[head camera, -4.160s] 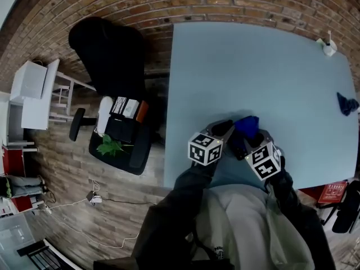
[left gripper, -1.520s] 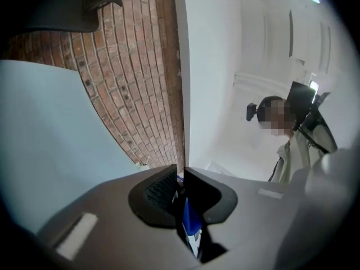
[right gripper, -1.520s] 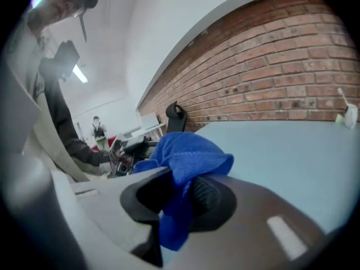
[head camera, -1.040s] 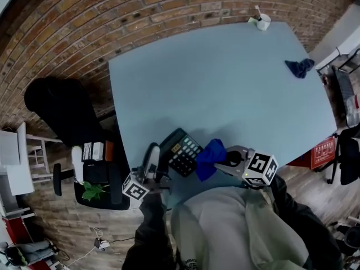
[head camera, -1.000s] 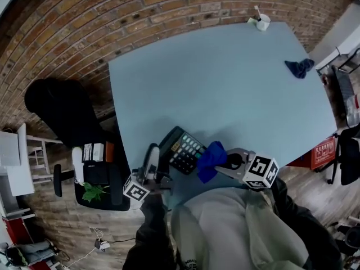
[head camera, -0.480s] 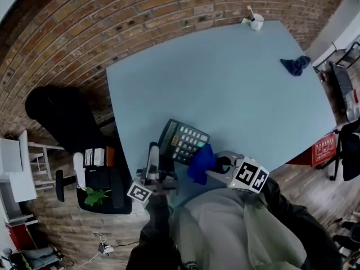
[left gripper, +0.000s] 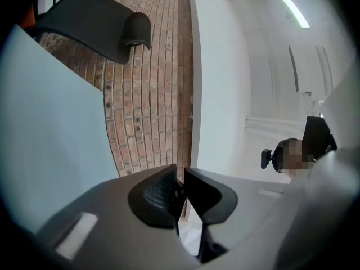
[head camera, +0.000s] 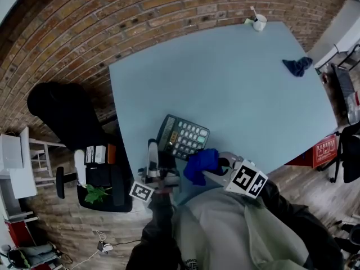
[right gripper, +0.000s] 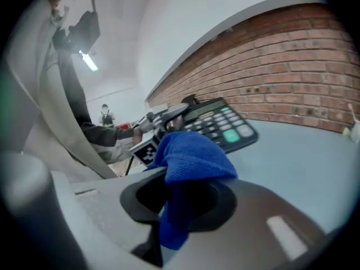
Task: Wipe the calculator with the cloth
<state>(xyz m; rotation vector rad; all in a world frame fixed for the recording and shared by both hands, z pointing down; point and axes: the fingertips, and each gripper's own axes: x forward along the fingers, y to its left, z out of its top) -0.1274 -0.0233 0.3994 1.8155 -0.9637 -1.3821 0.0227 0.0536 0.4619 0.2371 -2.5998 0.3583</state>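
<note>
A dark calculator (head camera: 183,136) with pale keys hangs tilted over the near edge of the light blue table (head camera: 225,72). My left gripper (head camera: 162,161) holds it by its near left end, jaws almost together. In the left gripper view, the left gripper (left gripper: 180,198) points up at a brick wall and the calculator does not show. My right gripper (head camera: 216,165) is shut on a blue cloth (head camera: 199,163), bunched just right of and nearer than the calculator. From the right gripper (right gripper: 180,201), the cloth (right gripper: 191,162) bulges toward the calculator (right gripper: 219,125), apart from it.
A second blue cloth (head camera: 297,65) lies at the table's far right. In the far corner stands a white cup (head camera: 259,22). Left of the table are a black office chair (head camera: 62,106) and a low stand with boxes and a green plant (head camera: 95,193). A brick wall runs behind.
The calculator has turned to lie more level and has risen a little in my left gripper. The right gripper and its cloth have shifted left, closer to the calculator's near edge.
</note>
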